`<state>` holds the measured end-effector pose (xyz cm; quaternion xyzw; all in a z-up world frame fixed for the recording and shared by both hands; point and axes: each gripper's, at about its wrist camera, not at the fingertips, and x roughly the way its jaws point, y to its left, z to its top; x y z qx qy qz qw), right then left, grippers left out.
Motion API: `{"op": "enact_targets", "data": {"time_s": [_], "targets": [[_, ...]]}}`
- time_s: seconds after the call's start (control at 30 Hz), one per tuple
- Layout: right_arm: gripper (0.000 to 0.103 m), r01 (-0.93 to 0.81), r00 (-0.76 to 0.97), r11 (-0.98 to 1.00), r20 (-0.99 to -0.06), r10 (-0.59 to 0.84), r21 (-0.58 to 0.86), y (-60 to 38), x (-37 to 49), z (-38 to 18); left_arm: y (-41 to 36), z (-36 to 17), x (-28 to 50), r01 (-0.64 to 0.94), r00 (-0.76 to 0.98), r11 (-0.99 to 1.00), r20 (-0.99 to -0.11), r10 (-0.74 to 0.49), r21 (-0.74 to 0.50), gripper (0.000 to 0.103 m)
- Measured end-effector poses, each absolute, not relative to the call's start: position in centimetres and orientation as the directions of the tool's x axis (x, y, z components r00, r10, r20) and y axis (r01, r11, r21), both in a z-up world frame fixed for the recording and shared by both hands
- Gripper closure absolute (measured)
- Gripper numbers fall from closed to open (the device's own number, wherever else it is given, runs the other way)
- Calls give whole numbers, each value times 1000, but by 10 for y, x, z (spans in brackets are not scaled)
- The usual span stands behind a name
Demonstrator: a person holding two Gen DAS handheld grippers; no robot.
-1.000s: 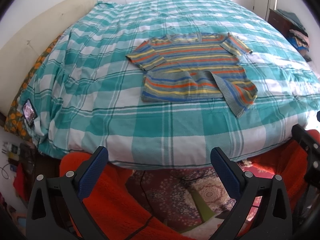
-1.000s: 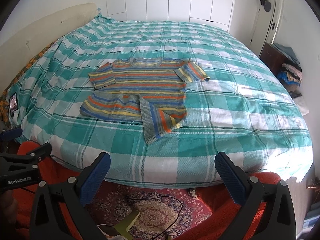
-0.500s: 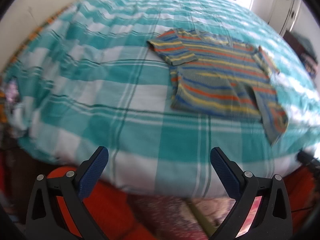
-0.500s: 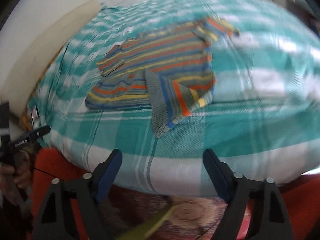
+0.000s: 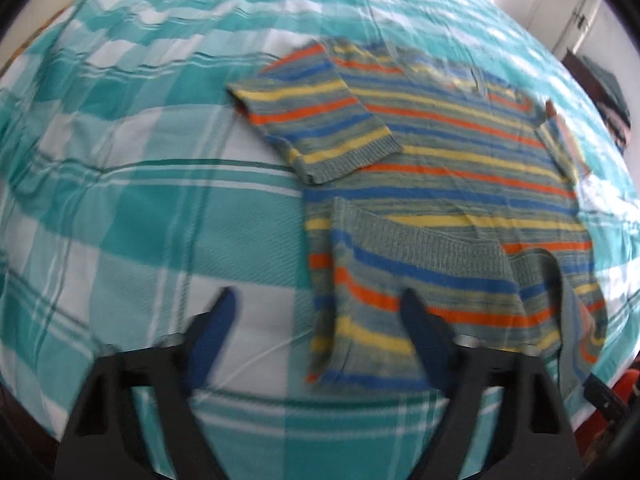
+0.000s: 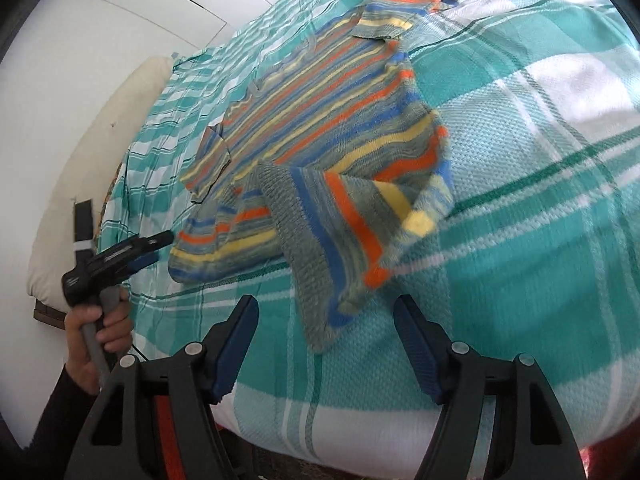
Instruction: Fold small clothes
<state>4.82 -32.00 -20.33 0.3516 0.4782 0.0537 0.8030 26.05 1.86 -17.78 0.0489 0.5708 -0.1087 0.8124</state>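
A small knitted sweater (image 5: 460,152) with blue, orange and yellow stripes lies flat on the teal checked bedspread (image 5: 140,200). Its near hem is turned up in a flap (image 6: 340,232). In the left wrist view my left gripper (image 5: 320,316) hovers over the sweater's near left corner, which lies between its closing jaws; the pads do not press it. In the right wrist view my right gripper (image 6: 324,316) is over the sweater (image 6: 320,100), its jaws closing with the tip of the flap between them, not pinched. A hand (image 6: 96,320) holds the left gripper (image 6: 160,242) at the other hem corner.
The bedspread (image 6: 540,240) runs past the sweater on every side. A cream headboard cushion (image 6: 100,160) and white wardrobe doors (image 6: 120,0) stand beyond the bed. The bed's near edge is just under both grippers.
Both grippers have come down from beyond the bed's edge to the sweater's near hem. Their jaws have narrowed. The right gripper has rolled, so the bed looks tilted.
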Motion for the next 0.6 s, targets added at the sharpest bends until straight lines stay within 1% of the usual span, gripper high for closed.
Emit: {"op": "enact_targets", "data": {"time_s": [0.03, 0.07, 0.1, 0.13, 0.17, 0.2, 0.27, 0.33, 0.4, 0.43, 0.5, 0.53, 0.57, 0.6], "targets": [[35, 249, 540, 744, -727, 425, 620, -321, 50, -205, 13, -184, 264, 252, 298, 966, -946, -126, -49, 41], [44, 251, 540, 739, -725, 428, 624, -322, 52, -207, 10, -188, 266, 264, 283, 963, -950, -128, -51, 55], [62, 255, 538, 734, -723, 432, 629, -323, 54, -208, 5, -194, 268, 275, 267, 961, -956, -120, -44, 80], [76, 263, 531, 730, -726, 436, 631, -325, 57, -211, 4, -197, 268, 274, 261, 961, -960, -103, -29, 95], [99, 277, 520, 729, -736, 434, 626, -328, 57, -211, 5, -195, 267, 268, 270, 963, -958, -100, -25, 99], [99, 282, 519, 724, -735, 437, 630, -331, 57, -210, 9, -187, 263, 263, 299, 964, -946, -124, -43, 100], [99, 249, 537, 705, -701, 470, 663, -339, 52, -195, 20, -161, 247, 296, 352, 949, -910, -218, -112, 101], [99, 186, 544, 713, -675, 498, 676, -349, 42, -169, 38, -122, 217, 407, 376, 892, -854, -360, -197, 101], [99, 127, 518, 732, -674, 526, 669, -363, 29, -146, 54, -93, 181, 521, 371, 824, -810, -453, -222, 101], [99, 112, 496, 744, -685, 533, 659, -368, 25, -141, 63, -84, 160, 587, 352, 781, -802, -482, -212, 101], [99, 114, 428, 782, -741, 518, 613, -384, 18, -140, 71, -85, 133, 654, 330, 741, -825, -459, -151, 98], [99, 120, 401, 795, -761, 509, 595, -389, 16, -145, 74, -94, 122, 675, 317, 730, -850, -420, -109, 97], [99, 126, 371, 806, -782, 502, 578, -395, 14, -152, 80, -110, 113, 668, 313, 742, -885, -346, -54, 94], [98, 148, 342, 825, -810, 476, 546, -401, 14, -162, 85, -123, 113, 645, 306, 764, -907, -290, -27, 94]]}}
